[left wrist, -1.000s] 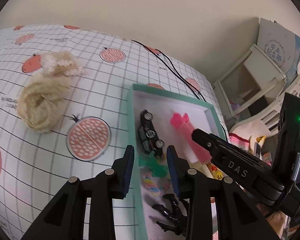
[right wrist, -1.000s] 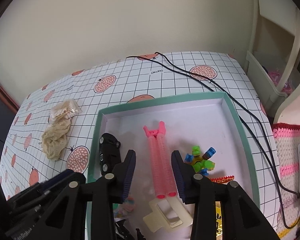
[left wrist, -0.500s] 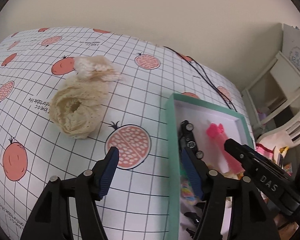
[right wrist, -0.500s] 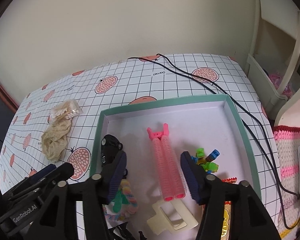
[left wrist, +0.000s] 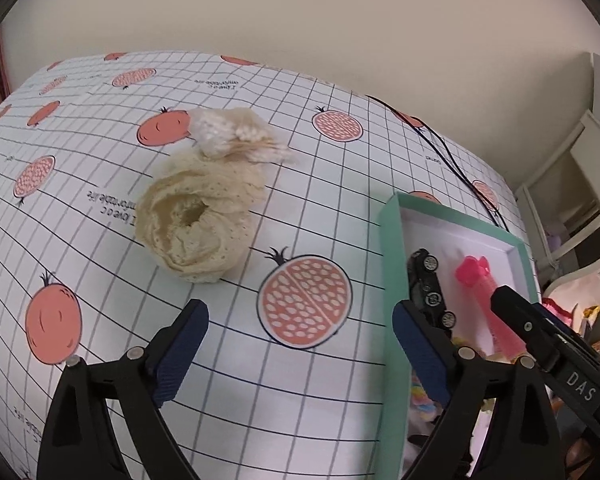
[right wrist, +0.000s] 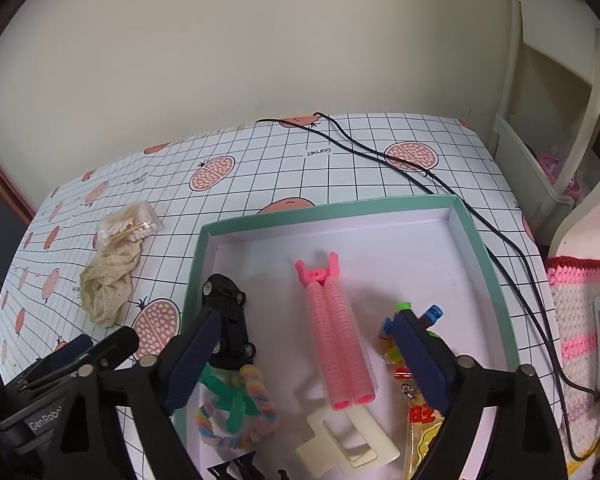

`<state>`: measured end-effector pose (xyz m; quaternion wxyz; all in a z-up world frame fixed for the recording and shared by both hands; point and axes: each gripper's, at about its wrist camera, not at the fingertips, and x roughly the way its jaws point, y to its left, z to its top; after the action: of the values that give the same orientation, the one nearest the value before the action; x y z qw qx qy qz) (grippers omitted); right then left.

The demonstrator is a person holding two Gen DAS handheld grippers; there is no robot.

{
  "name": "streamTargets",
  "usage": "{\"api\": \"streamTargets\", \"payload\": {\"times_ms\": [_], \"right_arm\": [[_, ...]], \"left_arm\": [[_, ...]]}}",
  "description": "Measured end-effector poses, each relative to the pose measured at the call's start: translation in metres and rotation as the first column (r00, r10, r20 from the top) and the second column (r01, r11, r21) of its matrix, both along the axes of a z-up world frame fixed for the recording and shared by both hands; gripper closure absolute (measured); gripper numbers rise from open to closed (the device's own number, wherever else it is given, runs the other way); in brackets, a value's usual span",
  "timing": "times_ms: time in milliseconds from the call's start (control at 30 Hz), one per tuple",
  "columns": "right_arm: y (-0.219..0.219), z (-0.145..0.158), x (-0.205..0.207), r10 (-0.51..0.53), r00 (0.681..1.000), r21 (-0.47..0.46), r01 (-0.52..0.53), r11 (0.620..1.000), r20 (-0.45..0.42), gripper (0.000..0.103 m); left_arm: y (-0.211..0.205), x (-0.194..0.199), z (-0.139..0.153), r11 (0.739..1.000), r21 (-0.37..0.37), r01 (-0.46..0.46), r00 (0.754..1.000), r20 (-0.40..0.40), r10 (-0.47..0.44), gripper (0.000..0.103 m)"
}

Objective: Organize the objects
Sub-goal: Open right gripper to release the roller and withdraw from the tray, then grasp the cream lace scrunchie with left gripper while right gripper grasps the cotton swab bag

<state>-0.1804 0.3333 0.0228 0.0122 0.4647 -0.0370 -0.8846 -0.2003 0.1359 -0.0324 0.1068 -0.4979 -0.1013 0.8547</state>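
Observation:
My left gripper [left wrist: 300,344] is open and empty over the tablecloth, just left of the teal box [left wrist: 390,248]. Ahead of it lies a cream lace cloth [left wrist: 198,224] with a bag of cotton swabs [left wrist: 236,134] behind it. My right gripper [right wrist: 304,348] hangs open and empty above the teal box [right wrist: 484,248]. Inside the box I see a black toy car [right wrist: 230,312], a pink hair-roller clip [right wrist: 336,332], a pastel hair tie [right wrist: 240,412], a cream claw clip [right wrist: 348,440], a colourful block toy [right wrist: 400,336] and a snack packet [right wrist: 420,420].
A black cable [right wrist: 400,168] runs across the back of the table and down its right side. A white shelf unit [right wrist: 548,120] and a pink knitted cloth [right wrist: 580,320] stand to the right. The lace cloth [right wrist: 106,292] and swab bag [right wrist: 130,226] lie left of the box.
Both grippers have opened wide. The left one has swung left, out of the box and over the tablecloth towards the lace cloth. The right one has stayed above the box.

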Motion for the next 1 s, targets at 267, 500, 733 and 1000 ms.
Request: {"api": "streamTargets", "payload": {"times_ms": [267, 500, 733, 1000], "right_arm": [[-0.001, -0.004, -0.003, -0.022, 1.0, -0.005, 0.022, 1.0, -0.003, 0.003], [-0.002, -0.009, -0.005, -0.032, 0.999, -0.005, 0.032, 0.999, -0.004, 0.0], [-0.017, -0.006, -0.009, -0.006, 1.0, 0.014, 0.006, 1.0, -0.022, 0.0], [-0.051, 0.003, -0.014, 0.062, 0.997, 0.024, -0.061, 0.998, -0.051, 0.0]], "left_arm": [[-0.009, -0.004, -0.004, 1.0, -0.028, 0.006, 1.0, -0.01, -0.007, 0.009], [-0.024, -0.009, -0.005, 1.0, -0.018, -0.011, 1.0, -0.01, 0.01, 0.009], [-0.058, -0.026, -0.008, 0.997, -0.026, -0.072, 0.997, -0.006, 0.072, 0.009], [-0.085, -0.043, -0.009, 0.994, -0.049, -0.1, 0.995, -0.013, 0.099, 0.009]]}}
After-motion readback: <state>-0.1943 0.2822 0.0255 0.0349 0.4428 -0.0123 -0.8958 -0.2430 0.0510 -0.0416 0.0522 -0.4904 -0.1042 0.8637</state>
